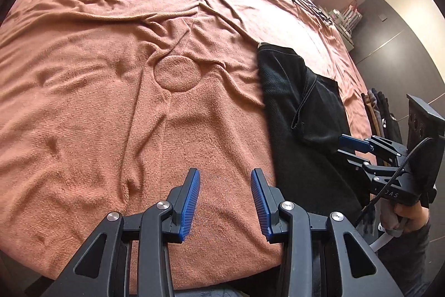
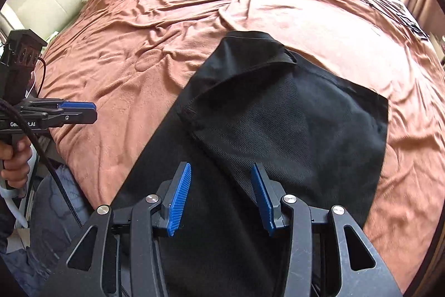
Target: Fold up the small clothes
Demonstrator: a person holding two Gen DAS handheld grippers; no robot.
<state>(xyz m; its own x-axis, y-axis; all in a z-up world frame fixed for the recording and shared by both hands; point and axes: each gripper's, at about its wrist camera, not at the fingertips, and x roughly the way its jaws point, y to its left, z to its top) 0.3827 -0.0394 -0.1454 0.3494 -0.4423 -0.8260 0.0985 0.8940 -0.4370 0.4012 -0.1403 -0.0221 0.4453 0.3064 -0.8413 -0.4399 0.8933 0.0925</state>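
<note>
I am holding my right claw (image 2: 221,196) directly above the black garment (image 2: 292,124), which is lying on the bed's brown blanket (image 2: 139,74) close to the bed's near edge, its long axis running away from that edge toward the far side. A folded flap is already lying over its far part. Both claws are standing partly open and gripping nothing. My left claw (image 1: 225,202) is hanging over bare blanket, with the garment off to its right, so the right hand is sitting nearer for the next pinch.
</note>
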